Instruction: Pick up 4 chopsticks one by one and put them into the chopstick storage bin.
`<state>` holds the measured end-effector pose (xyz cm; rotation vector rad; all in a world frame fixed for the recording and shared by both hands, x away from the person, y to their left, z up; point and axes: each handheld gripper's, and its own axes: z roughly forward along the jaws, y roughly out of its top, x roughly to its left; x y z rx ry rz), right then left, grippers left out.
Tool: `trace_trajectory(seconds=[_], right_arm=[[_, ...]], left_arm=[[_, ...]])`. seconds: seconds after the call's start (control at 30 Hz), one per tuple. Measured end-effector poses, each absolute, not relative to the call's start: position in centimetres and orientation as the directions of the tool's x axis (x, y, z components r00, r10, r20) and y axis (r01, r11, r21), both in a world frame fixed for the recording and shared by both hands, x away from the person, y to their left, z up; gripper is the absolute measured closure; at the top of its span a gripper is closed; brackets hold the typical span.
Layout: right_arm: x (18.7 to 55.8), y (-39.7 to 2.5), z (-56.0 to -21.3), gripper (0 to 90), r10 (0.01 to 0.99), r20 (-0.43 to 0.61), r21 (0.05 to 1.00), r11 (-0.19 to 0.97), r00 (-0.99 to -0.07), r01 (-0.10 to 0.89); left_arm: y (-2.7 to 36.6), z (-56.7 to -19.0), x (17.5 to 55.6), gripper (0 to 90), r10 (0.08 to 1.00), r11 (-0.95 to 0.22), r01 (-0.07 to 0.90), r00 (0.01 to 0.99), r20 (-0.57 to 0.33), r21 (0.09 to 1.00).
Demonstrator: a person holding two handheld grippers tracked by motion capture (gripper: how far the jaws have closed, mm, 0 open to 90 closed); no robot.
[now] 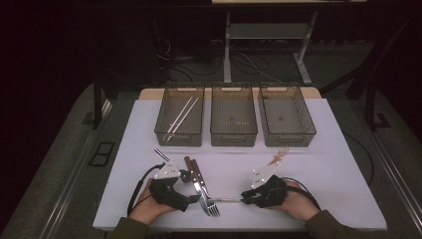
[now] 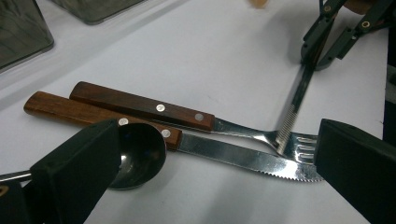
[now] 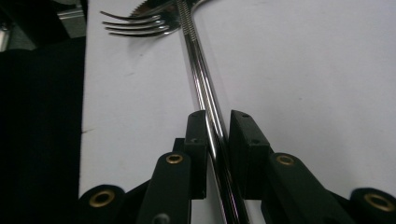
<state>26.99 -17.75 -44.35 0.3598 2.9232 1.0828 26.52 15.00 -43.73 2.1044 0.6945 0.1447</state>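
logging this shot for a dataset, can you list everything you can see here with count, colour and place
bins: 3, clear grey, in a row at the far side of the table
chopsticks in bin: 2, pale, lying slanted in the left bin
table: 1, white, under everything
fork: 1, brown wooden handle and steel tines, near edge centre
knife: 1, brown wooden handle, toothed steel blade, beside the fork
spoon: 1, steel, bowl lying over the knife handle
steel chopsticks: 2, silver, tips over the fork tines
left gripper: 1, black, open around the spoon bowl
right gripper: 1, black, shut on the steel chopsticks
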Motion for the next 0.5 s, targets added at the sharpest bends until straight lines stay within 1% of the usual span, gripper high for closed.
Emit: trace_trajectory(seconds=[0.1, 0.2, 0.37, 0.4, 0.43, 0.5], right_arm=[[27.30, -18.08, -44.33, 78.8, 0.252, 0.053, 0.638, 0.736, -0.966, 0.227], [27.62, -18.35, -44.43, 79.8, 0.264, 0.077, 0.645, 0.722, -0.961, 0.250], [27.65, -18.36, -44.41, 80.5, 0.273, 0.061, 0.645, 0.723, -0.960, 0.247], [27.68, -18.40, -44.39, 83.4, 0.281, 0.052, 0.644, 0.724, -0.958, 0.247], [27.71, -18.48, -44.36, 84.0, 0.293, 0.035, 0.640, 0.728, -0.956, 0.246], [27.91, -18.67, -44.37, 84.1, 0.301, 0.037, 0.641, 0.724, -0.953, 0.254]], left_arm=[[15.01, -43.74, 26.53, 0.0, 0.529, -0.449, 0.425, 0.835, -0.150, 0.786], [14.99, -43.75, 26.53, 0.0, 0.528, -0.449, 0.424, 0.836, -0.149, 0.786], [15.00, -43.74, 26.53, 0.0, 0.529, -0.449, 0.425, 0.835, -0.149, 0.786], [14.99, -43.74, 26.52, 0.0, 0.530, -0.447, 0.426, 0.835, -0.151, 0.787], [15.00, -43.74, 26.53, 0.0, 0.530, -0.447, 0.426, 0.835, -0.150, 0.787], [15.00, -43.74, 26.53, 0.0, 0.529, -0.447, 0.426, 0.835, -0.151, 0.787]])
